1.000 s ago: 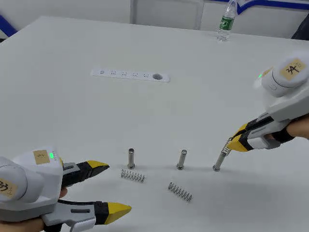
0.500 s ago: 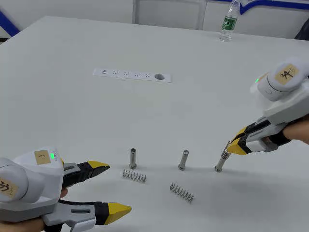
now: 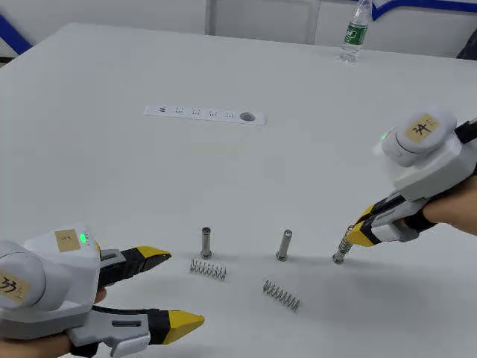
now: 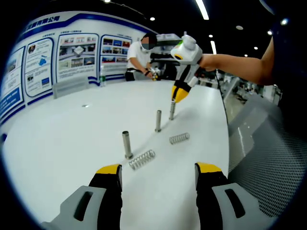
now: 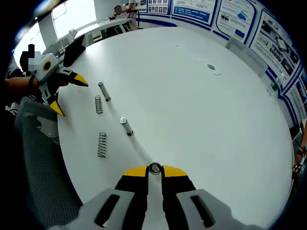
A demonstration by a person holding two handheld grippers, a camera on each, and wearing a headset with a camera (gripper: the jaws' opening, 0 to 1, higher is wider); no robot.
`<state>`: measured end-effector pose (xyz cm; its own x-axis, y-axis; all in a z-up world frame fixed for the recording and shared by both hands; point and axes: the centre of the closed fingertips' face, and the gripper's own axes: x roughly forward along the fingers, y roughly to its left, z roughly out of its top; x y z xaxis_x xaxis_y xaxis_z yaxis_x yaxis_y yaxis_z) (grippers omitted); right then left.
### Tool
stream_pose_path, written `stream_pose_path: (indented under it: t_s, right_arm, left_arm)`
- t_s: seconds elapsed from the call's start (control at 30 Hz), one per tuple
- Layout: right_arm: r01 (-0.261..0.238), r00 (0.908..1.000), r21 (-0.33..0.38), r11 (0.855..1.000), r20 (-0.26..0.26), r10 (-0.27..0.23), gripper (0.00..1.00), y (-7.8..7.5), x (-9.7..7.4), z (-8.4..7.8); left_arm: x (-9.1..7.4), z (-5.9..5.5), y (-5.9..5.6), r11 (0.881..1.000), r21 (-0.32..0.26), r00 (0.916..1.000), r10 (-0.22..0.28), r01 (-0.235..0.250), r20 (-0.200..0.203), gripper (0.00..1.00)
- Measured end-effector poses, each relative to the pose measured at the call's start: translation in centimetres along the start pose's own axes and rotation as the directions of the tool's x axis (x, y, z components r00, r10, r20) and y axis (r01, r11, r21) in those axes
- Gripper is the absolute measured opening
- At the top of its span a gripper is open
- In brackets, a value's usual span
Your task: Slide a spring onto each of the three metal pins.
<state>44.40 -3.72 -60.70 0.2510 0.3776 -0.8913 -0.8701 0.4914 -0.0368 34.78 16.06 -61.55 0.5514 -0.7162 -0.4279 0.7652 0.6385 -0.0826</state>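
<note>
Three metal pins stand in a row on the white table: the left pin, the middle pin and the right pin. My right gripper is shut on a spring that sits over the right pin; in the right gripper view its ring end shows between the closed yellow tips. One loose spring lies by the left pin, another loose spring in front of the middle pin. My left gripper hovers open at the near left, nothing between its fingers.
A white power strip lies mid-table and a water bottle stands at the far edge. A mesh chair sits beside the table's near edge. A person stands at a far bench.
My right gripper has come down and slightly left along the right pin, carrying the spring lower on it. The left gripper has stayed put.
</note>
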Motion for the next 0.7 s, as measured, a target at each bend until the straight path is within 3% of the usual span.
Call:
stream_pose_path:
  t_s: [0.7]
  right_arm:
    - [-0.007, 0.9998, 0.020, 1.000, -0.016, 0.007, 0.12, 0.2, 1.5, -0.9]
  left_arm:
    - [-0.1, 0.0, 0.0, 1.000, -0.003, 1.0000, 0.005, -0.005, 0.002, 0.62]
